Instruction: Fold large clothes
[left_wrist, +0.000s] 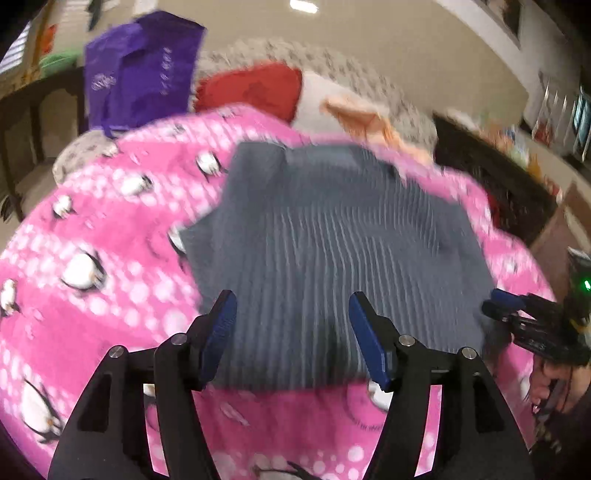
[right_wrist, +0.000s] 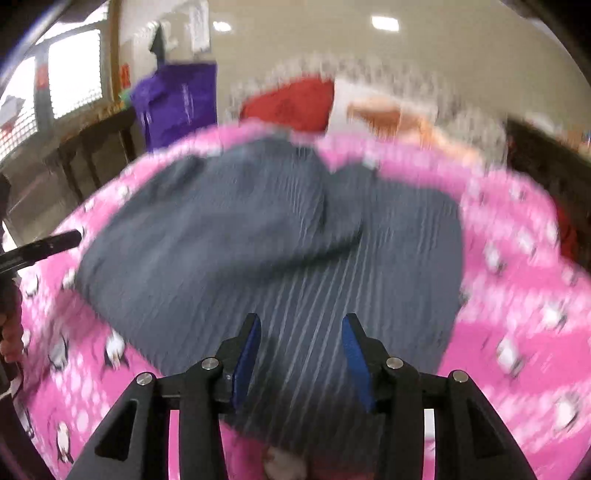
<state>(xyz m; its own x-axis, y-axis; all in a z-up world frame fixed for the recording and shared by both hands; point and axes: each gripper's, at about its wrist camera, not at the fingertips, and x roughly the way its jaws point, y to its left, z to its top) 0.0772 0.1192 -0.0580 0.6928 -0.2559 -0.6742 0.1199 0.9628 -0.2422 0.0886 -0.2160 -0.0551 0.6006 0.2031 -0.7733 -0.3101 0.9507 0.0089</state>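
A grey ribbed garment (left_wrist: 332, 251) lies partly folded on a pink penguin-print blanket (left_wrist: 92, 314). In the right wrist view the garment (right_wrist: 258, 258) shows one flap laid over its left half. My left gripper (left_wrist: 291, 306) is open and empty above the garment's near edge. My right gripper (right_wrist: 301, 328) is open and empty above the garment's near middle. The right gripper also shows in the left wrist view (left_wrist: 517, 310) at the garment's right edge. The left gripper's tip shows at the left of the right wrist view (right_wrist: 55, 242). Both views are blurred.
The blanket (right_wrist: 517, 295) covers a bed. Red (left_wrist: 251, 88), white and orange clothes (left_wrist: 362, 118) lie at the far end on a pale speckled cover. A purple bag (left_wrist: 140, 66) stands at the back left. Dark furniture (left_wrist: 498, 184) stands to the right.
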